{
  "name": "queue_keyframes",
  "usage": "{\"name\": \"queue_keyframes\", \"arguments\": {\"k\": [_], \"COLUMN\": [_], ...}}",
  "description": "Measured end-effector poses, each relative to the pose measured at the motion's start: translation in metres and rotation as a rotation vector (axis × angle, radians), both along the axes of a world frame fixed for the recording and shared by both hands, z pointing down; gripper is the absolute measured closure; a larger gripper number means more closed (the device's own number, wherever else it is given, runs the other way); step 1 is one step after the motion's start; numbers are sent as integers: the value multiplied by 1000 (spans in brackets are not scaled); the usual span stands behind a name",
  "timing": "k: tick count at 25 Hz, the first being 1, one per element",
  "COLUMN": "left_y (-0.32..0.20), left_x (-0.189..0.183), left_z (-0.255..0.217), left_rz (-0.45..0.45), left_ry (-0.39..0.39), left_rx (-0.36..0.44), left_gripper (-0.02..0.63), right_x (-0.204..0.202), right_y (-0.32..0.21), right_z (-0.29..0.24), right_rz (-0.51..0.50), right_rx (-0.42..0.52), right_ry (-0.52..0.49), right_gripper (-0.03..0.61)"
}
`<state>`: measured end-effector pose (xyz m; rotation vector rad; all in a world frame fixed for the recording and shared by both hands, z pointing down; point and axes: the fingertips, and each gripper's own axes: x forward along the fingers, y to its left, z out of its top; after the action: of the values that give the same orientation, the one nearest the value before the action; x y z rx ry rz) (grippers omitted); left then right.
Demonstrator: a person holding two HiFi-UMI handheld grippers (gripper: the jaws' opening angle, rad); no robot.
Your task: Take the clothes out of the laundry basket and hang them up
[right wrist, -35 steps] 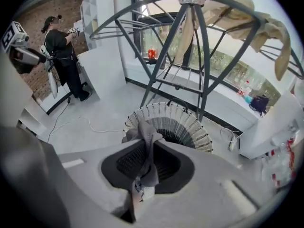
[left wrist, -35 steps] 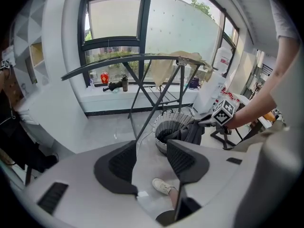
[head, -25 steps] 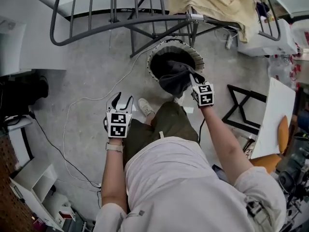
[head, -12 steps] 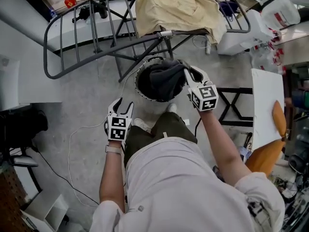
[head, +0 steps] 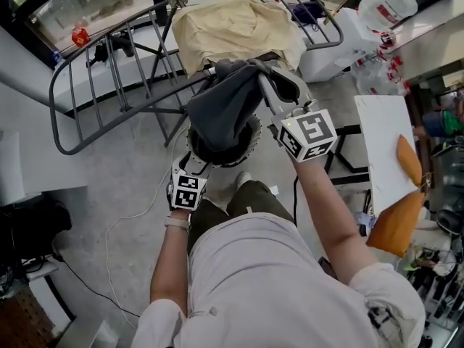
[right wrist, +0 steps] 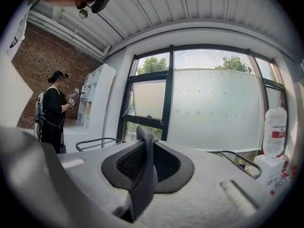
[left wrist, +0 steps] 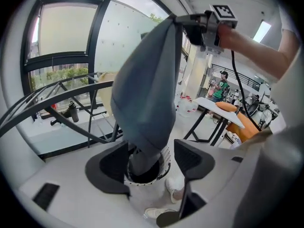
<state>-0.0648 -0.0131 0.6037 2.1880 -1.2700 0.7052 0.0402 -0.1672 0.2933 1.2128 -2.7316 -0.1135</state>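
A dark grey garment [head: 225, 107] hangs in a long fold with my right gripper [head: 255, 69] shut on its top edge. In the right gripper view the cloth [right wrist: 145, 175] is pinched between the two pads. The garment's lower end still dips into the round laundry basket [head: 254, 138] on the floor. My left gripper [head: 191, 159] is at the basket's near left rim, under the hanging cloth. Its jaws are opening. In the left gripper view the garment [left wrist: 147, 94] hangs just beyond the left gripper [left wrist: 152, 161], whose pads do not touch it.
A grey metal drying rack [head: 109, 71] stands behind the basket, with a cream cloth [head: 232, 24] draped over it. A white board [head: 380, 151] with an orange item sits at the right. A white cable [head: 130, 216] runs over the concrete floor. The person's shoe is beside the basket.
The right gripper has raised the grey garment out of the basket to rack height. The left gripper has moved forward to the basket's rim.
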Motion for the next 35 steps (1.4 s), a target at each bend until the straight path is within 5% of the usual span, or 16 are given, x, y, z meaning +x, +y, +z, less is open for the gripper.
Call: {"name": "queue_keyframes", "arguments": {"k": [4,9,10,13,19,26,35], "left_y": [-34,-82,-90,-104,-91,-55,-18], "left_x": [26,18,12,-11,-89,-158,-202], "left_z": [-13,-24,-29,-53,-88,-161,-266], "left_rz": [-21,-182,-214,-303,-531,-734,-787], "left_ry": [-4,-21,-24,-46,-114,-304,-600], "left_rx": [59,100,113,177,260,398,577], "left_gripper": [300,298,313,574,589,589,589], "right_x": [-15,-27,-26,-16,9,28,7], "right_y": [-6,-3,-3,-8,-26,-32,-26], "right_z": [-48,-83,-87,-95,-79,-37,3], "right_rz": [-45,-126,-139,-166,-192,-249,-285], "right_rx": [48,91,100,116,91,72,113], "right_ry": [-45,-69,-70,-77,-65,-1,43], "right_gripper": [532,533,533,532,532,532,532]}}
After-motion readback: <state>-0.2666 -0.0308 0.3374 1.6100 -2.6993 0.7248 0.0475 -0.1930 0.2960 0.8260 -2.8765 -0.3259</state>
